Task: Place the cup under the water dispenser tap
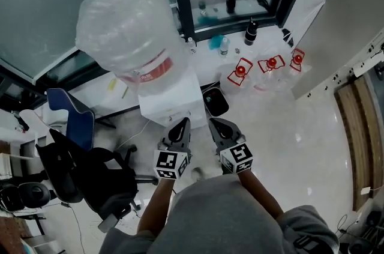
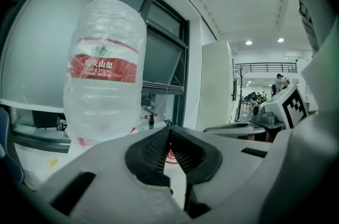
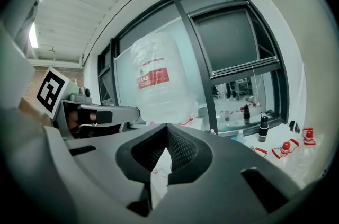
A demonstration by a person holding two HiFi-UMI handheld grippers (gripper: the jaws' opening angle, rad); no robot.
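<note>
White plastic forms the body of the water dispenser (image 1: 171, 99), which stands on the pale floor (image 1: 282, 145) at 12 o'clock from both grippers in the head view. A big clear bottle (image 1: 129, 24) sits upside down on top of it, crinkled, with a red label band low on its side. The dispenser's tap is too small to make out, and no cup can be picked out in any view. A small pale blur lies on the floor between the two grippers, too indistinct to name.

The left gripper (image 1: 183, 122) and the right gripper (image 1: 215, 122) are side by side, near each other but apart, both aimed at the dispenser's front. In each gripper's own view the jaws are closed, their ribbed black pads meeting at the tips with nothing between them. The bottle is at 11 o'clock in the left gripper view and at 12 o'clock in the right gripper view.

A black office chair (image 1: 90, 178) stands at 9 o'clock from the grippers, with a blue chair (image 1: 75, 117) beyond it at 10 o'clock. At 2 o'clock, red-capped clear containers (image 1: 241, 72) lie in a row below the window, and a dark bottle (image 1: 251, 32) stands upright just past them.
</note>
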